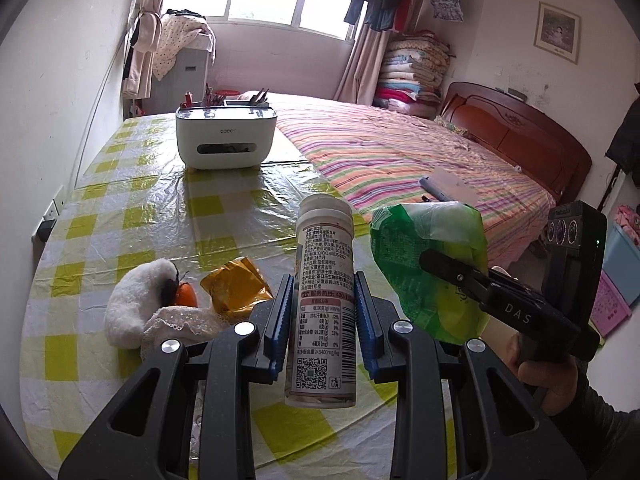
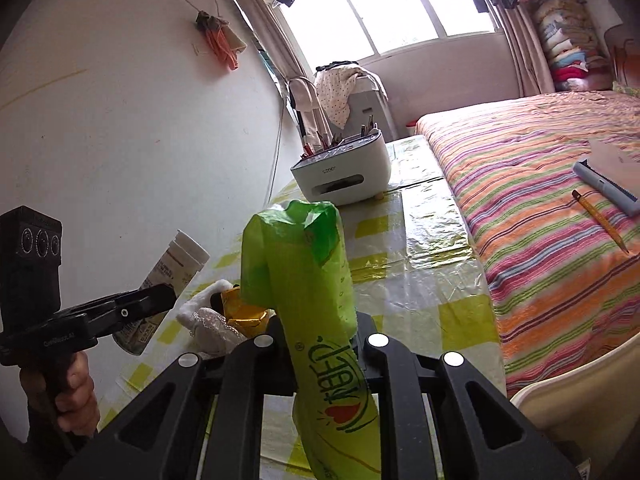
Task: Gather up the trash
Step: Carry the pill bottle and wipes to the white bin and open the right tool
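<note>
you've got both lifted off the table | left gripper clamps bottle | right gripper pinches green wrapper tight | gold wrapper left there

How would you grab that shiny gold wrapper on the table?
Both hand-held grippers are full now, so one must be emptied first. The gold wrapper lies crumpled beside the white plush toy. I would probably come from above on its right side, away from the toy, and pinch the raised crumpled fold nearest the table edge.

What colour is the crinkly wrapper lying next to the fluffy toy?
Shiny gold wrapper, clearest in the left wrist view.
</note>
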Available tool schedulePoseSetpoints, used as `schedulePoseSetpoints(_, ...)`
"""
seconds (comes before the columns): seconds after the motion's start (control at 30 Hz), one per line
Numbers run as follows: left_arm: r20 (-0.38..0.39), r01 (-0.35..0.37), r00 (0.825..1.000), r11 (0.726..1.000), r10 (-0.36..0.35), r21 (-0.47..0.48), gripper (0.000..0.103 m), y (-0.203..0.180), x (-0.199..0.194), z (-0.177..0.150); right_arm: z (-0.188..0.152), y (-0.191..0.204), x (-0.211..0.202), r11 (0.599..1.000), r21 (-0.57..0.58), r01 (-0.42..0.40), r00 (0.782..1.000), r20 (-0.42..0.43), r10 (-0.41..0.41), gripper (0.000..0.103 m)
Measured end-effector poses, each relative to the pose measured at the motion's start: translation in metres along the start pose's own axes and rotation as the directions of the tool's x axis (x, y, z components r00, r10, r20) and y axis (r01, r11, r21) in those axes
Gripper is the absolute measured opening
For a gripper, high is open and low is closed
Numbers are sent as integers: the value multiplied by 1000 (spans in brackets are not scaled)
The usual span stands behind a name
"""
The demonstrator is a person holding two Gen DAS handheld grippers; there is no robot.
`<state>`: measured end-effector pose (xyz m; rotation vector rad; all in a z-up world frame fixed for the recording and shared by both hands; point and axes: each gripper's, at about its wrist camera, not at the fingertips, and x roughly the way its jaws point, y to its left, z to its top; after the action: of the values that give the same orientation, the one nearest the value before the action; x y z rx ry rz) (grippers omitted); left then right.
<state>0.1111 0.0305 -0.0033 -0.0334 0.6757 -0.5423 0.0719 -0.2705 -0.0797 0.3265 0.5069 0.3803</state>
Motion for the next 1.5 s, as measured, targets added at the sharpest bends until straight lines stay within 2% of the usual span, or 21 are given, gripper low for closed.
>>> schedulePoseSetpoints(0.2, -5, 66, 998, 996, -66, 67, 28, -36, 9, -11, -10, -19, -32, 997, 48, 65, 996, 54, -68, 14)
schedulePoseSetpoints(0.37, 7, 105, 994, 987, -107, 125, 28, -66, 11, -18, -14, -28, -49, 987, 57, 150, 984, 90, -154, 14)
schedulePoseSetpoints(0.47, -13, 123, 992, 985, -122, 123, 28, -78, 17, -23, -19, -37, -57, 973, 79, 216, 970, 96, -223, 14)
schedulePoseSetpoints(0.63, -28, 122, 993, 980, -119, 159, 28, -96, 22, -31, -27, -56, -70, 950, 157, 271, 954, 89, -287, 14)
schedulePoseSetpoints(0.97, -27, 157, 988, 970, -155, 185, 28, -138, 27, -29, -42, -89, -100, 903, 298, 310, 933, 89, -349, 14)
schedulePoseSetpoints(1.2, -52, 179, 984, 964, -172, 195, 28, -161, 38, -27, -44, -96, -119, 877, 325, 354, 903, 125, -411, 14)
schedulePoseSetpoints(1.5, -68, 201, 979, 954, -190, 224, 28, -186, 50, -25, -47, -109, -128, 846, 368, 385, 885, 113, -452, 16)
